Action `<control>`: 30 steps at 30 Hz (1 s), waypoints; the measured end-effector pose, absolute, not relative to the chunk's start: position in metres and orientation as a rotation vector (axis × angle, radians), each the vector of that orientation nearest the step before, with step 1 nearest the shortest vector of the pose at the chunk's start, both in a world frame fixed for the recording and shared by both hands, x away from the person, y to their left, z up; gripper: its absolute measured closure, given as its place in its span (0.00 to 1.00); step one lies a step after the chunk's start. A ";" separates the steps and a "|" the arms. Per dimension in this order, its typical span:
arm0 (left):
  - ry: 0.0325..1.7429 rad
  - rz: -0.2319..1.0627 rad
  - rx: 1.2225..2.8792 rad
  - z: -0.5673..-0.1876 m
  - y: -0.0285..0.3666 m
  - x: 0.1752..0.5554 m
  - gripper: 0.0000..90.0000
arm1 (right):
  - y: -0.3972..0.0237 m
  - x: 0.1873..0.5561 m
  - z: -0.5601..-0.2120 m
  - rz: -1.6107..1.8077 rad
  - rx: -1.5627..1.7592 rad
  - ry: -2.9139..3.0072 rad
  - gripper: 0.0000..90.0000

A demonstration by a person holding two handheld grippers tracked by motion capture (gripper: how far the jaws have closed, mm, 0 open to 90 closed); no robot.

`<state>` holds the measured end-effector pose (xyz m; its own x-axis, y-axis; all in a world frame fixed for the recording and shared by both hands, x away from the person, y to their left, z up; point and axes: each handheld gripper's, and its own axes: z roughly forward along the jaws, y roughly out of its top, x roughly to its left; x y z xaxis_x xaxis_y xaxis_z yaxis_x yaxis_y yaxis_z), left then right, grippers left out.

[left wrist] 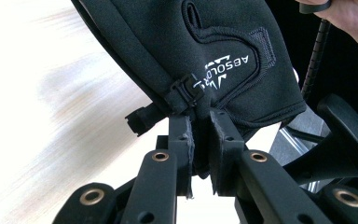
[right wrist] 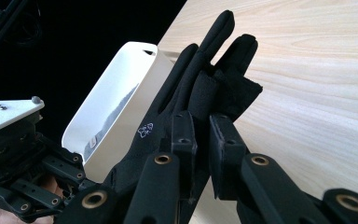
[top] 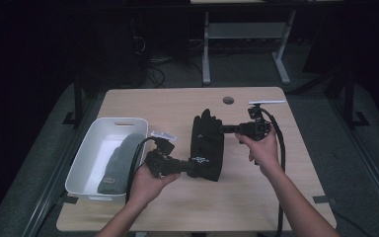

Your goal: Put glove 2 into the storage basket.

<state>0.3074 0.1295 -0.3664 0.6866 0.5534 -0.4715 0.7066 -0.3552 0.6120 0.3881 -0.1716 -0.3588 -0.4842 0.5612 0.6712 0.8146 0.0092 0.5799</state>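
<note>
A black glove (top: 208,144) with white lettering hangs just above the middle of the wooden table (top: 187,106), held at both ends. My left gripper (top: 193,167) is shut on its cuff edge, beside a small black clip (left wrist: 182,95). The glove's palm (left wrist: 223,51) with the logo rises past the jaws in the left gripper view. My right gripper (top: 223,129) is shut on the glove's finger end, and the glove's fingers (right wrist: 214,70) stick up beyond the jaws in the right gripper view.
A white plastic bin (top: 90,148) stands at the table's left edge with a grey knitted item (top: 118,165) lying in it. The bin (right wrist: 121,93) also appears behind the glove in the right gripper view. A round cable hole (top: 228,100) sits near the far edge.
</note>
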 end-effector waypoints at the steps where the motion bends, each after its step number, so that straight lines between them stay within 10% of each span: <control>1: 0.964 -0.225 2.057 -0.366 0.131 0.308 0.90 | -0.170 0.389 -0.358 -1.462 -1.430 -2.040 0.90; 30: 0.997 -0.181 2.013 -0.353 0.167 0.307 0.90 | -0.130 0.402 -0.338 -1.497 -1.358 -2.024 0.90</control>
